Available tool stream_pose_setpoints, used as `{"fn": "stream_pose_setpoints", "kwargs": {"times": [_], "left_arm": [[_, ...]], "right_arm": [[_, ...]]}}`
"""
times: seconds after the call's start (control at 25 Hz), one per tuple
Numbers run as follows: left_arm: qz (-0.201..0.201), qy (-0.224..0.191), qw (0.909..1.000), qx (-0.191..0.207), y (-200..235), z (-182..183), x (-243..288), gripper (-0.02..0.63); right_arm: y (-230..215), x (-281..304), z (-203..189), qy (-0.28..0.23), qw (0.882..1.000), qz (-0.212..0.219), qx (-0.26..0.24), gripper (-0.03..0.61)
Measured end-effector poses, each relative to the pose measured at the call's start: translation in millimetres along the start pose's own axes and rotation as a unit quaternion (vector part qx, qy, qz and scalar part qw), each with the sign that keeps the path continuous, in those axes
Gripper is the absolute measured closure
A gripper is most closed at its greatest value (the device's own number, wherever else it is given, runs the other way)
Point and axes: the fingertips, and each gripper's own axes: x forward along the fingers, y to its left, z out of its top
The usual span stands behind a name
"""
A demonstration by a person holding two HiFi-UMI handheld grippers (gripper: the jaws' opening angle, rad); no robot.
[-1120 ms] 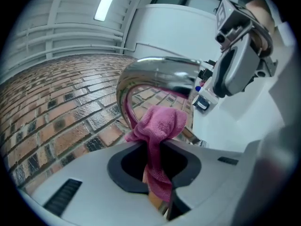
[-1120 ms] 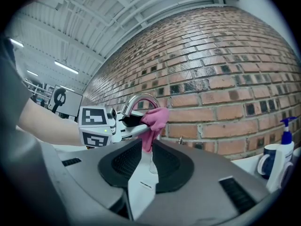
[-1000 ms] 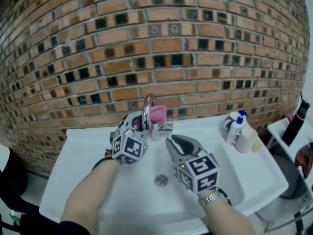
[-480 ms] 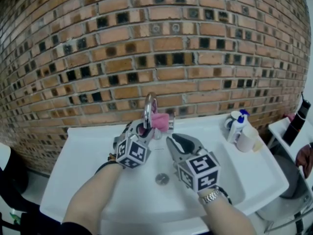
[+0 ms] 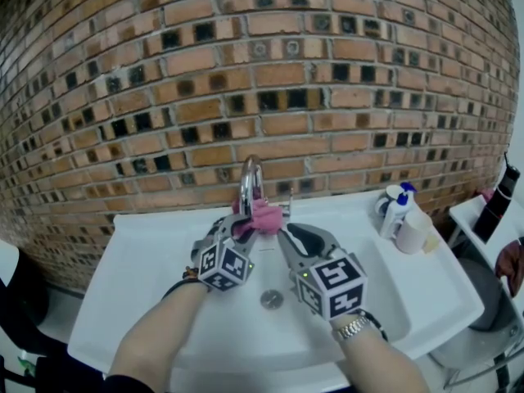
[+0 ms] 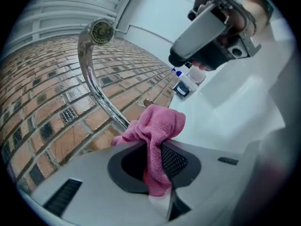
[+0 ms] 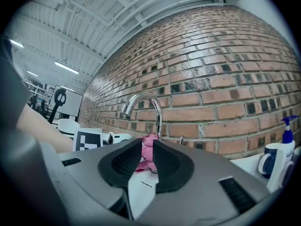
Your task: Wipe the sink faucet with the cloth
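The left tongs (image 6: 151,150) are clamping the pink cloth (image 5: 264,217), jaws drawn narrow on a fold of it, with the rest bunching out just past their tips. That bunch is pressing against the low part of the faucet (image 5: 248,182) stem, close to its base, so the cloth is sitting between the left tips and the chrome. The right tongs (image 7: 146,161) are hovering just beside the left ones, over the sink (image 5: 147,244). Their jaws are standing a narrow gap apart with nothing in them, and the cloth is showing ahead of their tips, beyond the gap. The step in hand is probably the rub along the lower stem. To do it well, the loose bunch, not the hard tips, should be meeting the metal, or the tongs may be scraping rather than wiping. The pinch needs to be holding firm, since only one fold is caught and a drag against the stem could be pulling it free. Wrapping the bunch round the far side of the stem would be covering more chrome than a straight pass. The right tongs seem best waiting clear, away from the bottle (image 5: 395,211) off to their right.
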Motion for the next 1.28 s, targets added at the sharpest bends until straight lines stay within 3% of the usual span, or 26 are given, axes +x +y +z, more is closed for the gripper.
{"fn": "stream_pose_setpoints", "kwargs": {"times": [0.48,0.8,1.12,1.28], "left_arm": [[-0.056,0.067,0.9962,0.002,-36,-32,11,0.549],[-0.083,0.091,0.9925,-0.003,-45,-32,7,0.549],[-0.07,0.052,0.9922,-0.09,-40,-5,-33,0.549],[-0.057,0.03,0.986,-0.154,-36,15,-66,0.549]], "right_arm": [[0,0,0,-0.001,1.0,0.001,0.0,0.492],[0,0,1,-0.003,1.0,0.002,0.001,0.492],[-5,1,-3,0.0,1.0,-0.003,-0.001,0.492],[-3,0,-4,-0.003,1.0,0.001,-0.007,0.492]]}}
